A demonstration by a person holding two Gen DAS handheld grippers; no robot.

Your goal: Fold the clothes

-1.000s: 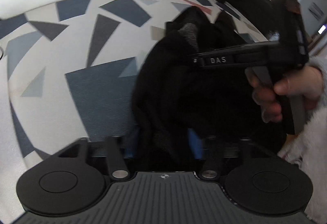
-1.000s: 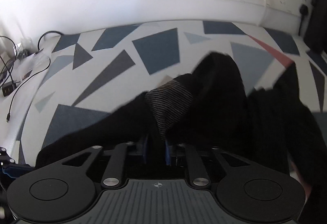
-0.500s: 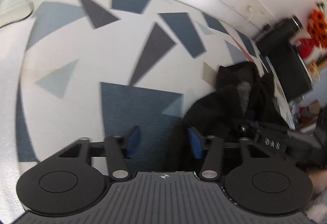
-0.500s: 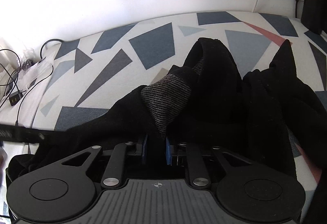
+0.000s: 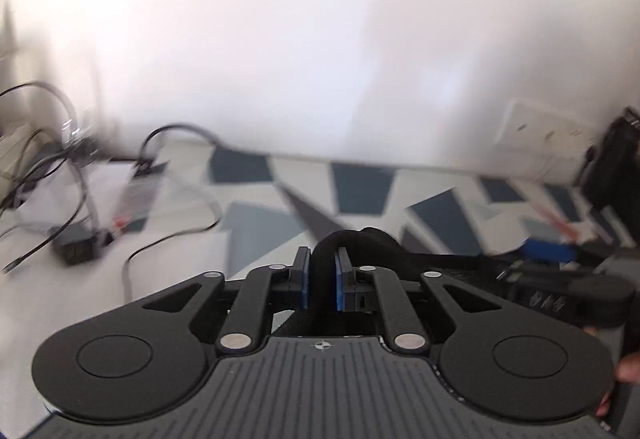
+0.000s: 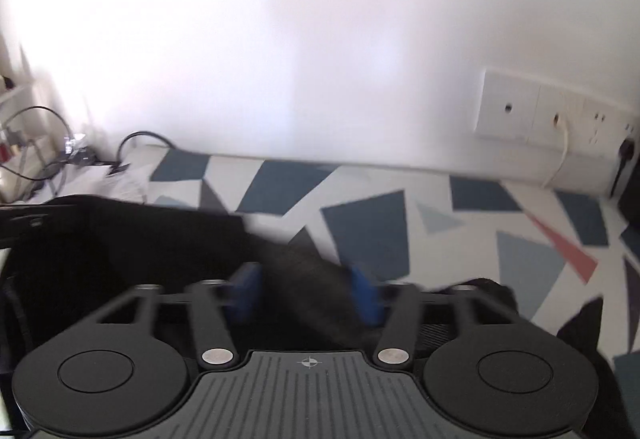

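A black garment [image 5: 372, 239] hangs over a white mat with blue and grey shapes [image 5: 360, 187]. My left gripper [image 5: 322, 279] has its blue pads pressed on a rounded fold of the garment, lifted off the mat; its jaws are opening slightly. In the right wrist view, my right gripper [image 6: 306, 293] is opening, its blurred blue pads wide apart, with the dark cloth [image 6: 160, 239] lying loosely between them and stretching off left. The right gripper [image 5: 560, 283] also shows at the right edge of the left wrist view, held by a hand.
Black cables [image 5: 80, 199] and a small black adapter [image 5: 76, 249] lie at the mat's left end. A white socket panel [image 6: 540, 111] with a plugged-in cord is on the wall at right. A black object [image 5: 612, 167] stands at the far right. A white wall runs behind.
Both grippers rose and tilted up, so the wall fills the views. The left gripper closed on a fold of the garment. The right pads, shut on the cloth before, have spread wide.
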